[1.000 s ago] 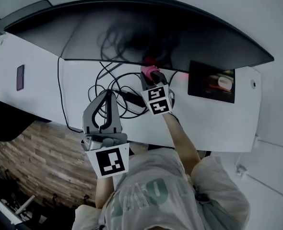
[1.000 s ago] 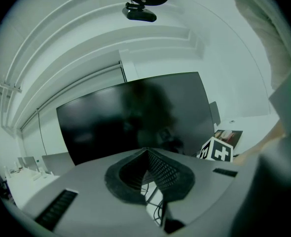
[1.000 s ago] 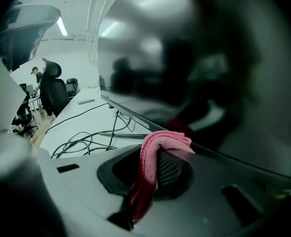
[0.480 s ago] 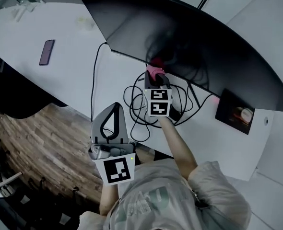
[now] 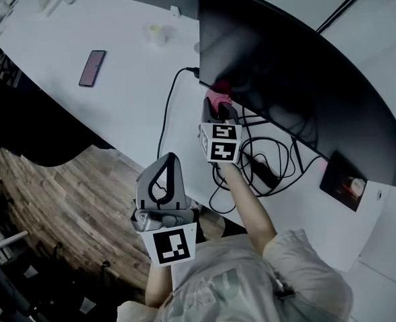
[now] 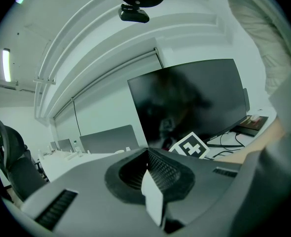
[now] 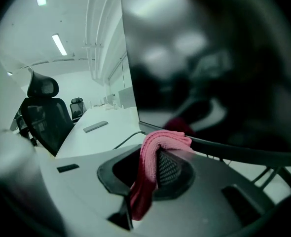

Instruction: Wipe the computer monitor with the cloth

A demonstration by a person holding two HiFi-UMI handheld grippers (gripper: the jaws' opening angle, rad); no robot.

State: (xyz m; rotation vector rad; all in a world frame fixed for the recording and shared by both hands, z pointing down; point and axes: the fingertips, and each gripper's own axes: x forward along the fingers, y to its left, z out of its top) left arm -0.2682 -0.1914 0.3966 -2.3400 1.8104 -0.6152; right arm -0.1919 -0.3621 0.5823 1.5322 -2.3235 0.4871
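The wide, dark curved monitor [image 5: 299, 92] stands on the white desk [image 5: 124, 106]. My right gripper [image 5: 217, 107] is shut on a folded pink cloth [image 5: 215, 100], which is pressed against the screen's lower edge near its left end. In the right gripper view the cloth [image 7: 150, 167] hangs out between the jaws right in front of the monitor [image 7: 214, 58]. My left gripper [image 5: 169, 159] is held low by the desk's front edge, shut with nothing in it. In the left gripper view the left gripper [image 6: 147, 153] faces the monitor [image 6: 190, 100] from a distance.
A tangle of black cables [image 5: 268, 159] lies under the monitor, right of my right arm. A phone [image 5: 92, 68] and a small white cup [image 5: 157, 33] lie on the desk to the left. A dark device [image 5: 345, 183] sits at the right end. An office chair [image 7: 44, 112] stands by the desk.
The right gripper has carried the pink cloth leftward along the screen's lower edge, from near its middle to its left end. The left gripper has stayed shut and low.
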